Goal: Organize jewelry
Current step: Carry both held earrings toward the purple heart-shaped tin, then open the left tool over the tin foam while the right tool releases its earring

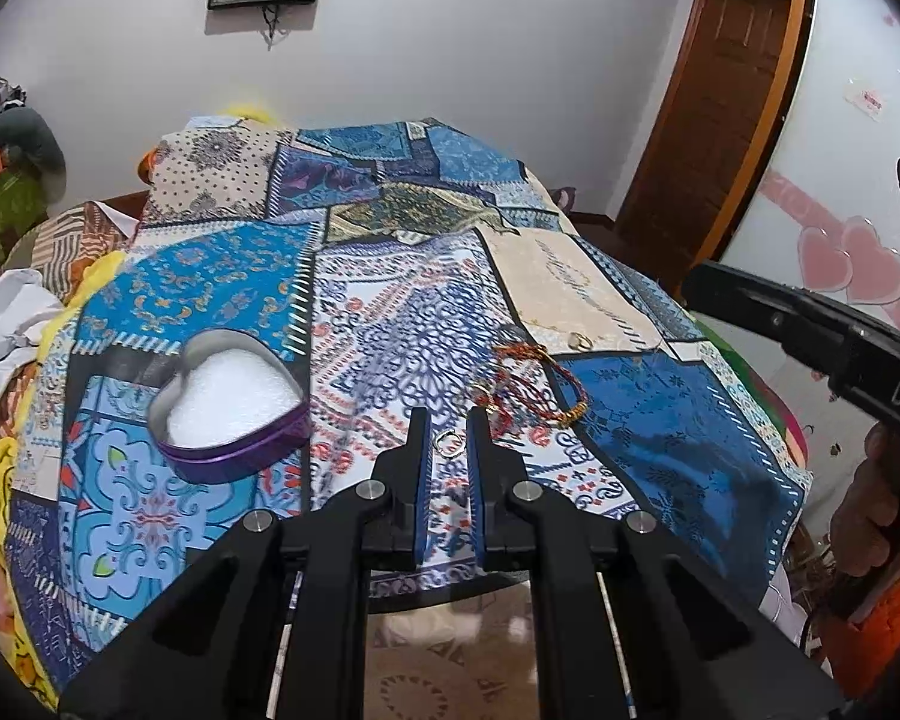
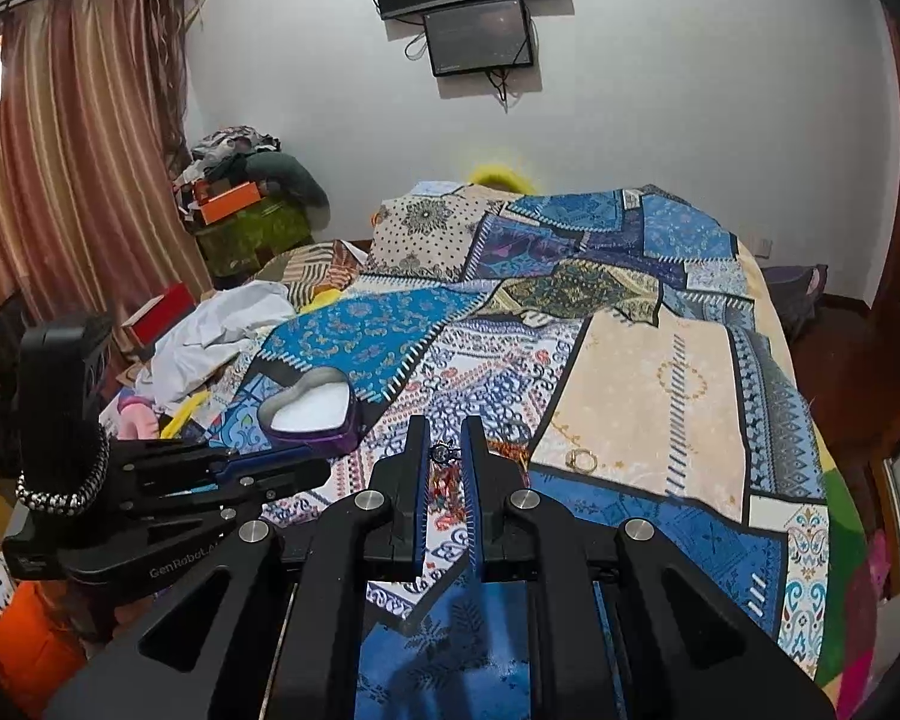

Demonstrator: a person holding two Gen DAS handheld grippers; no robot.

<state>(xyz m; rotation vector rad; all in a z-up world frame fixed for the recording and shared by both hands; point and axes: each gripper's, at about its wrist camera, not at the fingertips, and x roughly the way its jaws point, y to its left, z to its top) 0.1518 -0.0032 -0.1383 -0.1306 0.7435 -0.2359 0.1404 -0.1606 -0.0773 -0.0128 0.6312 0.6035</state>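
Observation:
A purple heart-shaped tin point(image 1: 234, 402) with white foam inside lies open on the patterned bedspread; it also shows in the right wrist view point(image 2: 312, 411). My left gripper point(image 1: 448, 427) is open, its tips around a small silver ring point(image 1: 448, 443) lying on the cloth. A red and gold bracelet tangle point(image 1: 531, 387) lies just right of it. Another ring point(image 1: 579, 341) lies on the beige patch, also seen in the right wrist view point(image 2: 582, 459). My right gripper point(image 2: 445, 435) is open above the red bracelet threads point(image 2: 447, 483), with a small dark piece point(image 2: 444, 452) between its tips.
The patchwork bedspread point(image 1: 390, 300) covers the bed. White clothes point(image 2: 210, 336) and clutter lie at the left. A wooden door point(image 1: 720, 90) stands at the right. The left gripper body point(image 2: 150, 492) sits left of my right gripper.

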